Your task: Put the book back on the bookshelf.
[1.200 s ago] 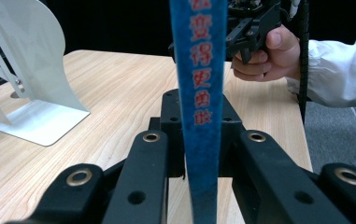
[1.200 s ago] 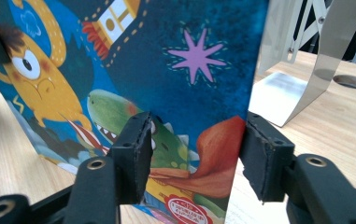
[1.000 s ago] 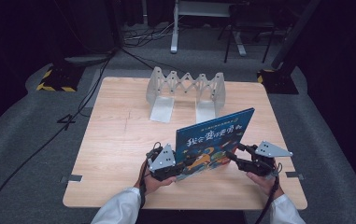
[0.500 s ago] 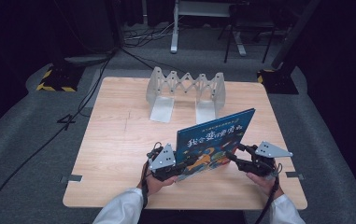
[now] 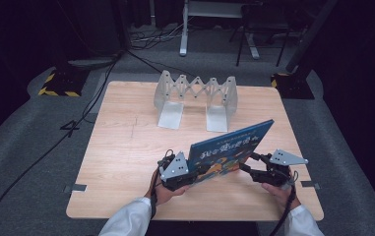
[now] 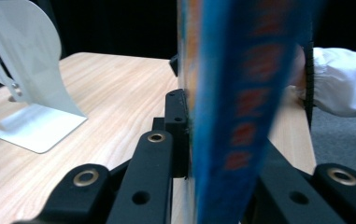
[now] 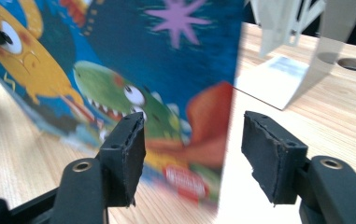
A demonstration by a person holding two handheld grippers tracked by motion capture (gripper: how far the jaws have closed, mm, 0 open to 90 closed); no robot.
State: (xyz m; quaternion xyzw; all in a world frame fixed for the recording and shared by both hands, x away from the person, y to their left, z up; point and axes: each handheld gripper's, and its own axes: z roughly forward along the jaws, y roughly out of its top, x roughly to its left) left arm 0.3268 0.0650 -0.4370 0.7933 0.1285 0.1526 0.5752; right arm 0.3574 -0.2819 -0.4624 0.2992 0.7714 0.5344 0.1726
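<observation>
A blue picture book (image 5: 229, 147) with cartoon monsters on its cover stands tilted on edge over the near part of the wooden table (image 5: 126, 147). My left gripper (image 5: 195, 172) is shut on the book's lower left end; in the left gripper view the blue spine (image 6: 241, 93) sits clamped between the black jaws of the left gripper (image 6: 213, 140). My right gripper (image 5: 246, 164) is open at the book's right end. In the right gripper view its pads (image 7: 129, 144) straddle the cover's edge (image 7: 119, 70) with gaps on both sides of the right gripper (image 7: 192, 149).
A white metal expanding book rack (image 5: 197, 93) stands at the table's far middle, with flat base plates (image 7: 274, 79) and curved end panels (image 6: 26, 70). Cables run over the grey floor at the left. Dark stands and equipment surround the table.
</observation>
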